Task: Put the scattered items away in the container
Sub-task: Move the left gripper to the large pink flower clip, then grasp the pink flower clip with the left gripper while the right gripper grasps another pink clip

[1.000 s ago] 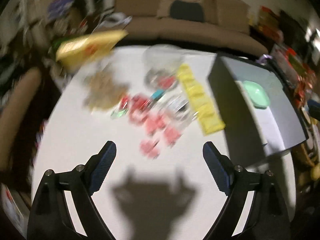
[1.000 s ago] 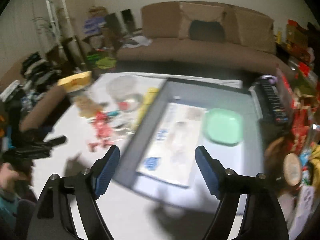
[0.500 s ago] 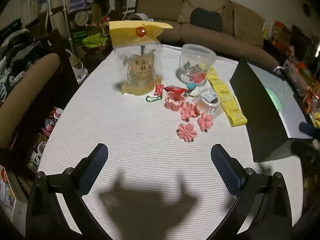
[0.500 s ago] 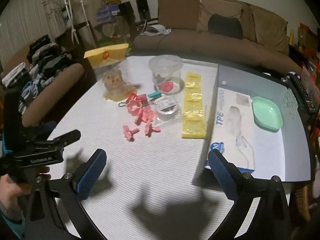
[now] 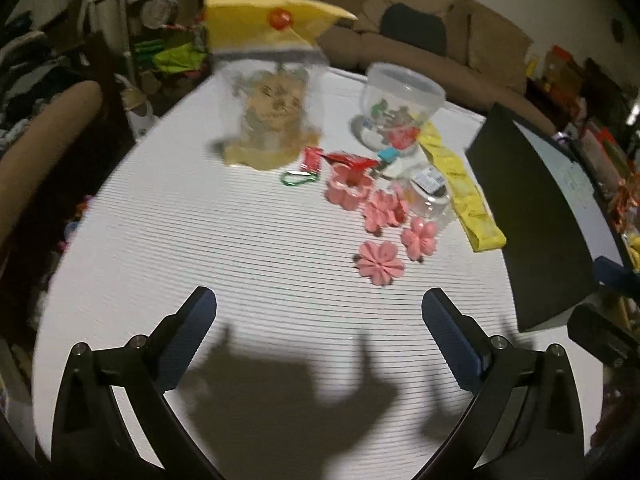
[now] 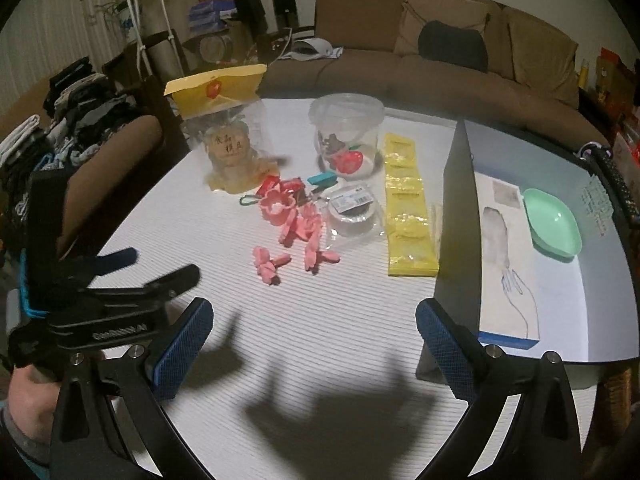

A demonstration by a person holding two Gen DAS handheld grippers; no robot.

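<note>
Both grippers (image 5: 319,316) (image 6: 314,330) tilt downward, seemingly hovering, fingers (image 6: 182,350) wide.

Beyond my white ribbed worktop (image 6: 320,340) stands a long brown fabric sofa (image 6: 420,68) with a dark cushion (image 6: 452,46) on it; left of the sofa, piled clothes (image 6: 80,100).

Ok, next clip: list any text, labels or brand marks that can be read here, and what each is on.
"GenRobot.AI": side of the left gripper, right wrist view; blurred, likely reading.
Round label on clear snack bag: Chinese characters, too small to read.
Sticker on tape roll: too small.
Yellow sachet strip: print unreadable.
Box: print unreadable.
</note>
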